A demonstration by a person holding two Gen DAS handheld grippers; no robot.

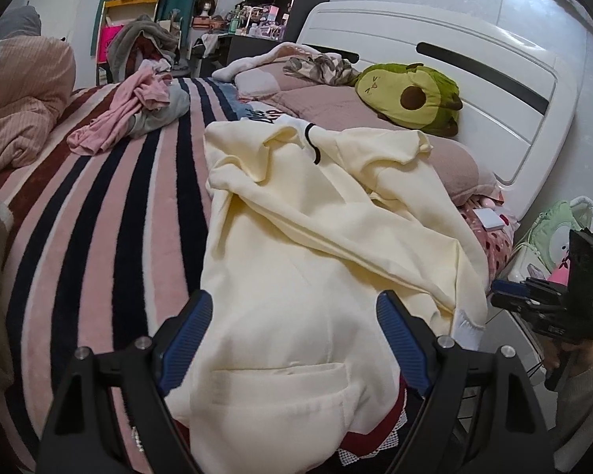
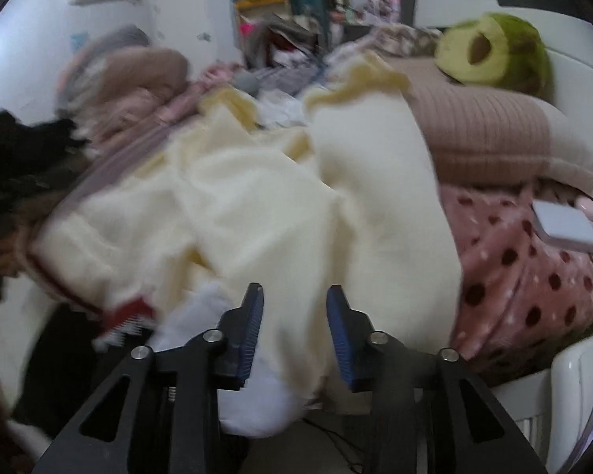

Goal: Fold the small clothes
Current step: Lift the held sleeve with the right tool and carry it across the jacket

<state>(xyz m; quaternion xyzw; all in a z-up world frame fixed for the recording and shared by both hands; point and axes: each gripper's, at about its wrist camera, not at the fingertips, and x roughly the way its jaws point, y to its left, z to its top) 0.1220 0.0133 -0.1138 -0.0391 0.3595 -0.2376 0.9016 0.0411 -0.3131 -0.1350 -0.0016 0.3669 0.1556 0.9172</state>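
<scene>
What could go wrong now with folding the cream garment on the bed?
1. The cream garment lies crumpled, one part thrown across it; folding now may lock in creases.
2. It hangs off the bed edge near the right claw, so it may slide down.
3. A red-trimmed cloth lies beneath its hem; the left claw may pinch both.

Cream top (image 1: 328,237) lies crumpled on striped bed (patch pocket up).

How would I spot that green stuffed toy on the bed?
Find the white headboard at the far end of the bed. Leaning against it, on the brownish-pink pillow, lies the avocado plush. It is the only green thing on the bed, with a round brown pit on its pale front.
</scene>
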